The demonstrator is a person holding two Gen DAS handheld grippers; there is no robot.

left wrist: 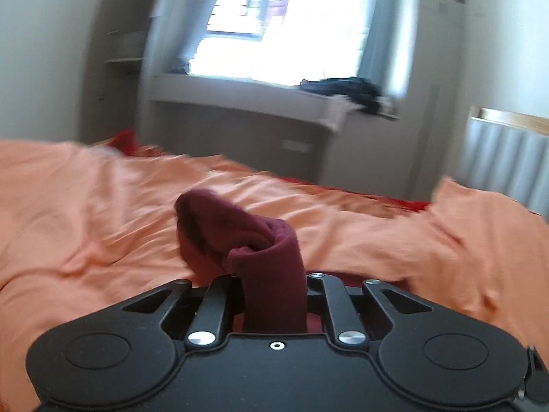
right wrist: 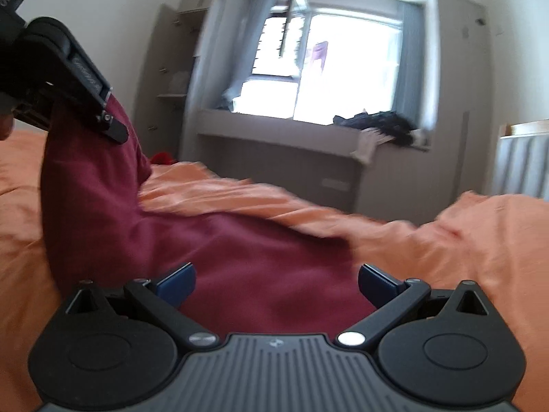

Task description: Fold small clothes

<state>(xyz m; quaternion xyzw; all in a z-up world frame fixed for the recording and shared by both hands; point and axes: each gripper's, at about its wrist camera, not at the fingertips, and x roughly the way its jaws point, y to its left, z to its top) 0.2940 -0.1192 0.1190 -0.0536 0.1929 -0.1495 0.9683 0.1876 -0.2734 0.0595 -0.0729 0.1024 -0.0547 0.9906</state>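
Right now the maroon garment (right wrist: 240, 267) lies spread on the bed, with one end lifted off the cover. My left tool (left wrist: 271, 274) has pinched that end tight; a bunched fold of the cloth stands up between its arms in the left wrist view, and from the right wrist view the same tool (right wrist: 113, 130) shows at the upper left with the fabric hanging from its tip down to the bed. My right tool (right wrist: 276, 285) stands wide, its blue pads (right wrist: 175, 283) apart on either side of the flat part of the garment, low over it; I cannot tell if they touch the cloth.

Under the garment is an orange bedcover (right wrist: 480, 240), rumpled into soft ridges, and a strip of red (left wrist: 405, 202) shows along its far edge. Beyond the bed a grey window seat (right wrist: 274, 144) runs below a bright window (right wrist: 343, 61) with grey curtains (right wrist: 410, 65) at its sides. A dark heap of clothes (right wrist: 381, 123) sits on the ledge toward the right. Left of the window stands a tall shelf unit (right wrist: 175, 68) against the pale wall. At the far right is a ribbed white panel (right wrist: 521, 164) topped by a wooden rail. Both views are blurred.
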